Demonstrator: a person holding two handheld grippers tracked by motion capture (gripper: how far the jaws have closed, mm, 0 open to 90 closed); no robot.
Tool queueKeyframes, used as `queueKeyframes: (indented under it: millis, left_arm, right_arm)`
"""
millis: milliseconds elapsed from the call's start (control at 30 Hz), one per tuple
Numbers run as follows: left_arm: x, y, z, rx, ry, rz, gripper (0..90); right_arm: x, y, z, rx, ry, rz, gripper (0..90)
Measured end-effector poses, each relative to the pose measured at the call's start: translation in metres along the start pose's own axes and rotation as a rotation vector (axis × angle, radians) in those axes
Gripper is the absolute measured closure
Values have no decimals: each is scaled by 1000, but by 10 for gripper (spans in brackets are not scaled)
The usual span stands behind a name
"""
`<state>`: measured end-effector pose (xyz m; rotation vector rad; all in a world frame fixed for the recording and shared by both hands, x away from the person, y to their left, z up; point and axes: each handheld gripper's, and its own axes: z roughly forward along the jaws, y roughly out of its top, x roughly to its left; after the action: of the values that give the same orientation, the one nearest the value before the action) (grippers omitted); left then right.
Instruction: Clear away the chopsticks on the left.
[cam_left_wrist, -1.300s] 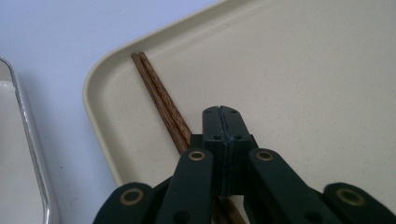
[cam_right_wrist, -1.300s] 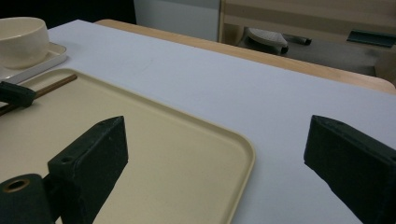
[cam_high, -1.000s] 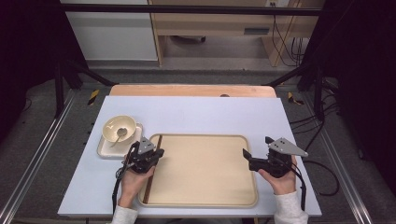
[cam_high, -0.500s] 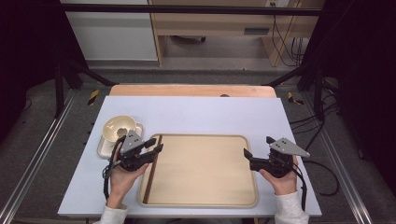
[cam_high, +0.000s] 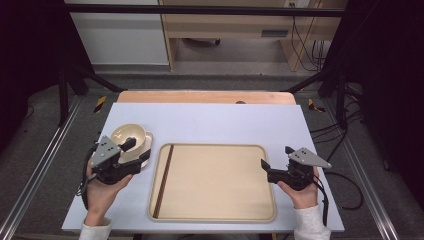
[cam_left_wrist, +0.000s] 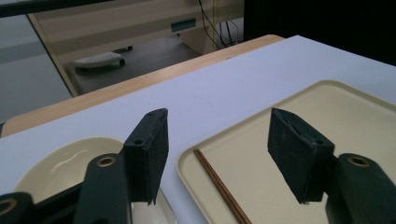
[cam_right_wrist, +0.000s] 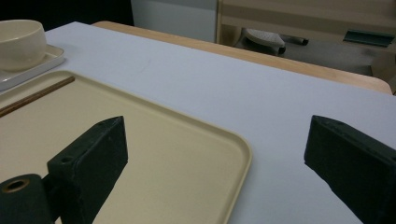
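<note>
Fingers of the left gripper (cam_high: 134, 156) stand well spread with nothing between them; they have just been opening, and no pad presses on anything. In the left gripper view its two black fingers (cam_left_wrist: 148, 151) rise apart above the table, one over the rim of the cream ceramic bowl (cam_left_wrist: 65, 163), the other over the near corner of the beige rectangular plastic tray (cam_left_wrist: 299, 116). From the high view this gripper hangs at the tray's left edge, partly over the bowl (cam_high: 131, 136) and the pale square plate (cam_high: 145, 159) under it, held in the person's left hand (cam_high: 102, 192).

A thin dark brown wooden chopstick pair (cam_high: 164, 179) lies flat inside the tray (cam_high: 215, 215), along its left side and parallel to that edge, apart from both grippers. The left gripper view shows it (cam_left_wrist: 219, 186) running between the spread fingers but lower, on the tray floor, untouched.

The right gripper (cam_high: 265, 167) sits at the tray's right edge, in the person's right hand (cam_high: 300, 192). Its fingers (cam_right_wrist: 93, 149) are also wide apart and empty: one hovers over the tray's right corner (cam_right_wrist: 233, 144), the other over the pale blue-grey table top (cam_right_wrist: 233, 88). The bowl (cam_right_wrist: 21, 42) shows far off at the upper left of that view.
</note>
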<state>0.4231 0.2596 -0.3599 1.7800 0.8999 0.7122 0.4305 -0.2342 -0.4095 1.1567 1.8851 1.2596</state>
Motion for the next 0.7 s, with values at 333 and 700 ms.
queueKeyframes:
  millis: [333,700]
  left_arm:
    - [24,-19,-24,-6,89,-21,269]
    - [42,-40,-27,30,138,-21,185]
  right_arm:
    - [-1,0,-2,-8,-3,3,63]
    - [-1,2,-4,-11,-7,4,63]
